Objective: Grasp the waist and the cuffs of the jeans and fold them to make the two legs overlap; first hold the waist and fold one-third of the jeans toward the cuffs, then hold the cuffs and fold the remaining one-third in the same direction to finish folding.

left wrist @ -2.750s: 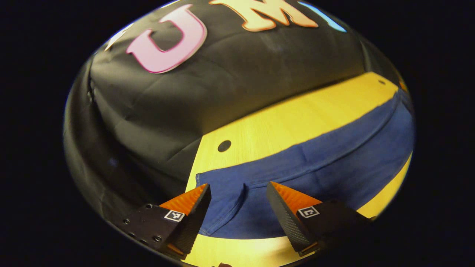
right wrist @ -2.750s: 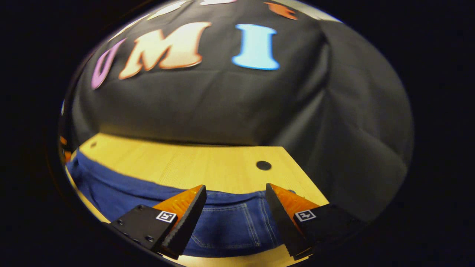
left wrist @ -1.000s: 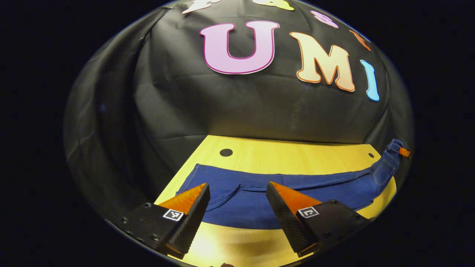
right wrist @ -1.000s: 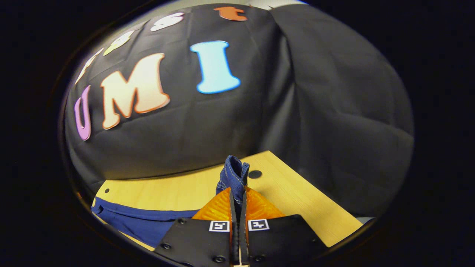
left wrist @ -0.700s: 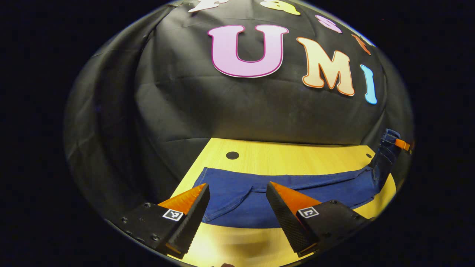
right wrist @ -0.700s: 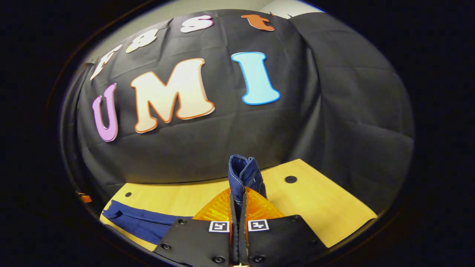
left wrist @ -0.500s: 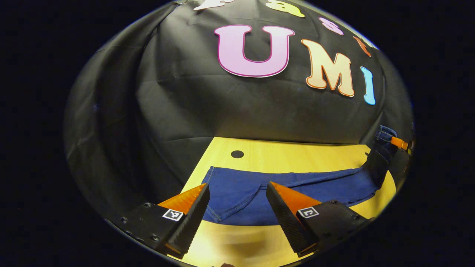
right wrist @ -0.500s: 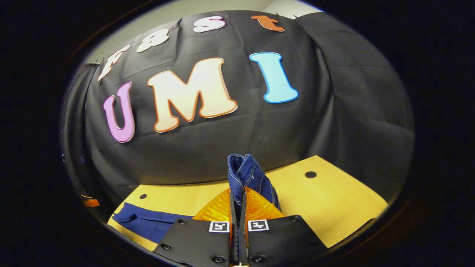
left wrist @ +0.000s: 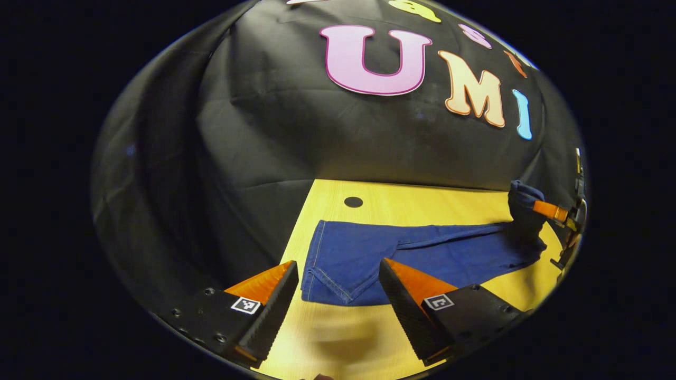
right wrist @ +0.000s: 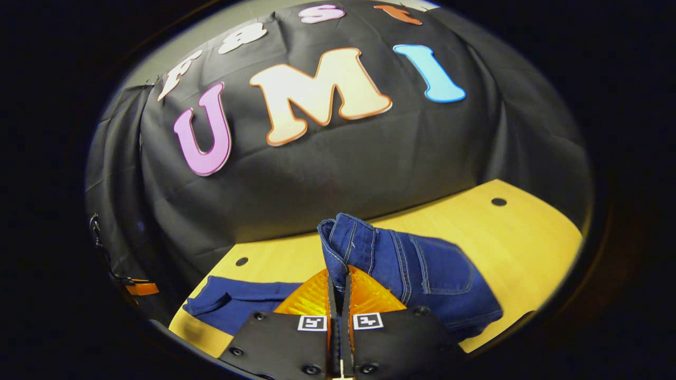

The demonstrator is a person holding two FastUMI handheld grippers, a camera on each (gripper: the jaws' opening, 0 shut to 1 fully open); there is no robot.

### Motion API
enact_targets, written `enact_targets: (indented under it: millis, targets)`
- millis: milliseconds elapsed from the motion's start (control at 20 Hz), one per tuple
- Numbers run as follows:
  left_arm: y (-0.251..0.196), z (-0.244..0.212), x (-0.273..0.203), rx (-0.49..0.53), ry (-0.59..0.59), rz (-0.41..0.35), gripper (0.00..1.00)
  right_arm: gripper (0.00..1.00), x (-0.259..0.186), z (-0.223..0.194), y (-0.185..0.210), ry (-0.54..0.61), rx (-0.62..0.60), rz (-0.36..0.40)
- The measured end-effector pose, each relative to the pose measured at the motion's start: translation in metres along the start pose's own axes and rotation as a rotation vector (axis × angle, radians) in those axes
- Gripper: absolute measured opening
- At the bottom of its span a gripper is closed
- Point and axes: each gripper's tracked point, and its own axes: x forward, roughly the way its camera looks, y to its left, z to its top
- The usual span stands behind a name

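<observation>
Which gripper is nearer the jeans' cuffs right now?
Left. The left gripper hovers open just short of the cuffs, not touching; the right gripper is clamped on the waist at the far end.

My two handheld grippers, black and orange.
My left gripper (left wrist: pixel 338 295) has wedge-shaped orange fingers (left wrist: pixel 264 285) with ridged black pads, black screwed plates and small square black-and-white markers; my right gripper (right wrist: pixel 338 295) carries the same orange, plates, screws and markers.

The jeans (left wrist: pixel 422 253) are dark blue and lie long and flat on the yellow desk (left wrist: pixel 401 208). The waist (right wrist: pixel 359 248) is lifted up and bunched, pinched in the right tongs (right wrist: pixel 338 295). The cuffs (left wrist: pixel 325 264) lie flat at the other end.
</observation>
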Motion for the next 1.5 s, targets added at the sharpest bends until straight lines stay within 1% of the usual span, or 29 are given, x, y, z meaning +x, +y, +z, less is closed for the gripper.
enact_targets:
  millis: [200, 250, 350, 450, 500, 550, 600, 700, 750, 800, 1000, 1100, 1250, 1300, 1350, 1400, 1450, 1500]
  targets:
    - [0.004, -0.014, 0.010, 0.011, 0.036, -0.019, 0.96, 0.04, 0.019, -0.057, 0.030, 0.099, 0.049, 0.081]
    - [0.003, -0.020, 0.016, 0.010, 0.047, -0.027, 0.96, 0.04, 0.023, -0.073, 0.033, 0.135, 0.060, 0.082]
    - [0.003, -0.030, 0.027, -0.001, 0.082, -0.046, 0.96, 0.04, 0.027, -0.097, 0.033, 0.194, 0.062, 0.060]
    - [0.004, -0.040, 0.039, -0.012, 0.108, -0.064, 0.96, 0.04, 0.030, -0.102, 0.032, 0.203, 0.060, 0.053]
    - [0.007, -0.044, 0.045, -0.018, 0.117, -0.067, 0.96, 0.03, 0.029, -0.102, 0.036, 0.216, 0.084, 0.067]
    - [0.011, -0.049, 0.050, -0.020, 0.127, -0.065, 0.96, 0.12, 0.024, -0.105, 0.037, 0.244, 0.116, 0.070]
    - [0.016, -0.052, 0.056, -0.023, 0.137, -0.059, 0.96, 0.42, 0.017, -0.104, 0.039, 0.257, 0.141, 0.072]
    - [0.019, -0.059, 0.065, -0.033, 0.162, -0.062, 0.96, 1.00, 0.013, -0.082, 0.038, 0.212, 0.117, 0.064]
    - [0.019, -0.064, 0.073, -0.039, 0.175, -0.065, 0.95, 0.92, 0.009, -0.072, 0.038, 0.185, 0.105, 0.068]
    - [0.019, -0.068, 0.079, -0.046, 0.191, -0.068, 0.95, 0.98, 0.004, -0.061, 0.038, 0.162, 0.097, 0.070]
    - [0.027, -0.085, 0.097, -0.074, 0.237, -0.081, 0.96, 0.98, -0.024, -0.027, 0.026, 0.101, 0.053, 0.040]
    - [0.028, -0.095, 0.102, -0.079, 0.269, -0.092, 0.95, 0.98, -0.034, -0.019, 0.016, 0.088, 0.042, 0.018]
    - [0.030, -0.096, 0.104, -0.047, 0.292, -0.086, 0.96, 0.98, -0.043, -0.019, 0.001, 0.086, 0.032, -0.019]
    - [0.037, -0.100, 0.103, -0.029, 0.316, -0.065, 0.92, 0.98, -0.045, -0.021, -0.004, 0.089, 0.030, -0.030]
    - [0.039, -0.102, 0.105, -0.014, 0.325, -0.059, 0.84, 0.98, -0.047, -0.025, -0.008, 0.093, 0.029, -0.040]
    - [0.035, -0.098, 0.108, -0.011, 0.320, -0.066, 0.70, 0.98, -0.049, -0.029, -0.011, 0.099, 0.028, -0.048]
    - [0.029, -0.102, 0.107, -0.003, 0.339, -0.075, 0.69, 0.98, -0.051, -0.033, -0.012, 0.104, 0.026, -0.051]
    - [0.023, -0.099, 0.105, 0.000, 0.338, -0.088, 0.51, 0.98, -0.052, -0.035, -0.012, 0.107, 0.021, -0.049]
